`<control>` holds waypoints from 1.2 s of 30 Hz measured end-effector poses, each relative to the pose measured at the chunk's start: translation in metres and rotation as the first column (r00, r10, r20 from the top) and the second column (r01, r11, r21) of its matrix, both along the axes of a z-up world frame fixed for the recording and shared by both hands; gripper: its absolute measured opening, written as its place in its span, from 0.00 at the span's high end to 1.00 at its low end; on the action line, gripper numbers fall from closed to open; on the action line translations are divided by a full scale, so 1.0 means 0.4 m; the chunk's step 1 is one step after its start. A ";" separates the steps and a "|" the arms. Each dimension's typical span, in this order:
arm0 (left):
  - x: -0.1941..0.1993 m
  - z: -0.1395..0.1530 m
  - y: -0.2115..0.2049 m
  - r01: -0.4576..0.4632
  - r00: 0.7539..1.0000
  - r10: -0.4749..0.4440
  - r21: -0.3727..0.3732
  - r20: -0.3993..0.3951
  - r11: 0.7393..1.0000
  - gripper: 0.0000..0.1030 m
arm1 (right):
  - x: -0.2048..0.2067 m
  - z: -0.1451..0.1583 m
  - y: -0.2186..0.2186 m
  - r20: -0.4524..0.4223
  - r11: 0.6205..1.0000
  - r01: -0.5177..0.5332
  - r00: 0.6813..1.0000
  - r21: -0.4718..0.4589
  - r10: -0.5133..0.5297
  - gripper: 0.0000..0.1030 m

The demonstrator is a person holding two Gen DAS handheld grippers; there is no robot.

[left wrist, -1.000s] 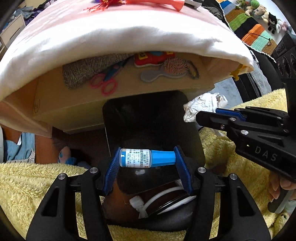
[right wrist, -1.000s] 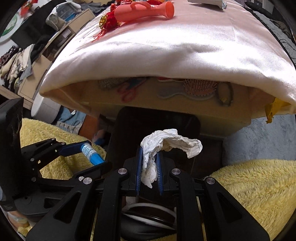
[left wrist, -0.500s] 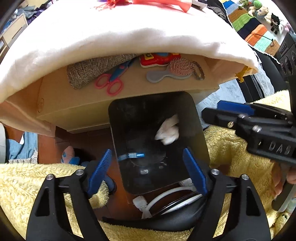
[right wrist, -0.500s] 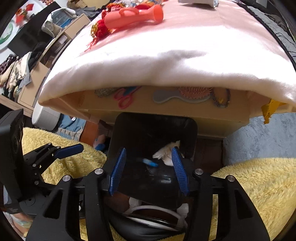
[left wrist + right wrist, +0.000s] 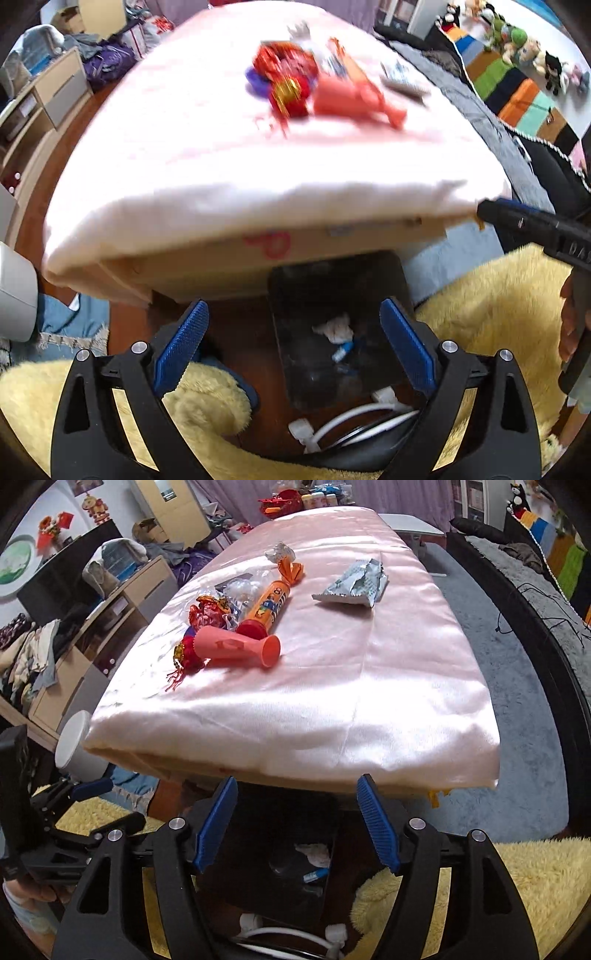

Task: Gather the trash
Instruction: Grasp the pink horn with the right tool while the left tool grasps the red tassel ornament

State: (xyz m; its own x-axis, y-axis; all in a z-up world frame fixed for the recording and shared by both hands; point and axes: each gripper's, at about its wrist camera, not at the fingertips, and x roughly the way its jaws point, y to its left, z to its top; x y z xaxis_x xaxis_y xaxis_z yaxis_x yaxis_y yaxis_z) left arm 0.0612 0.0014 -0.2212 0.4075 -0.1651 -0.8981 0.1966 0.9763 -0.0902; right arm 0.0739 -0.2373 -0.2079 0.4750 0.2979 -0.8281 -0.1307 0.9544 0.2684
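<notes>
We hold the left hand-held gripper (image 5: 291, 341) spread wide with nothing between its blue pads (image 5: 181, 345), above the black bin (image 5: 340, 332) that stands on the floor just in front of the worktop (image 5: 406, 664). At the bottom of the bin lie a crumpled white tissue (image 5: 334, 328) and, touching it, a small blue-capped tube (image 5: 342, 347). Our right hand-held gripper (image 5: 295, 823) is equally wide and empty, over the same bin (image 5: 288, 878). On the pink cloth of the worktop we see more trash near the middle: a coral cone-shaped cup (image 5: 236, 648) lying on its side, an orange tube (image 5: 271, 602) just behind it, red foil wrappers (image 5: 207, 614) beside them, and a silver wrapper (image 5: 354, 585) well apart to the right.
</notes>
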 end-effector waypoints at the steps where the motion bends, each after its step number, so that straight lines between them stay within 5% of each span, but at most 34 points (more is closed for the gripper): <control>1: 0.006 0.010 0.006 -0.007 1.000 0.007 0.002 0.012 1.000 0.13 | 0.008 0.003 0.001 0.004 1.000 -0.003 1.000 -0.002 0.003 0.33; 12: 0.115 0.063 0.033 -0.047 0.997 0.044 0.032 0.065 0.998 0.13 | 0.131 0.048 0.072 0.112 0.993 -0.101 0.988 -0.059 0.107 0.34; 31: 0.286 0.054 0.045 -0.061 0.997 0.060 0.011 0.042 0.998 0.14 | 0.307 -0.008 0.155 0.107 0.967 -0.239 0.963 -0.091 0.248 0.39; 36: 0.312 0.050 0.034 -0.053 0.998 0.052 0.012 0.039 0.999 0.14 | 0.312 -0.017 0.158 0.102 0.964 -0.254 0.960 -0.083 0.262 0.57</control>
State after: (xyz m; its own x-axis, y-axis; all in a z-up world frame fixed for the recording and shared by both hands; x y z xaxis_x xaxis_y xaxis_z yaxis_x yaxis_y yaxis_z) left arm 0.1859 0.0150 -0.2011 0.4494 -0.1311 -0.8836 0.1483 0.9864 -0.0710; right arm 0.1988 -0.1742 -0.2149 0.4794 0.3673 -0.7971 -0.4005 0.8997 0.1737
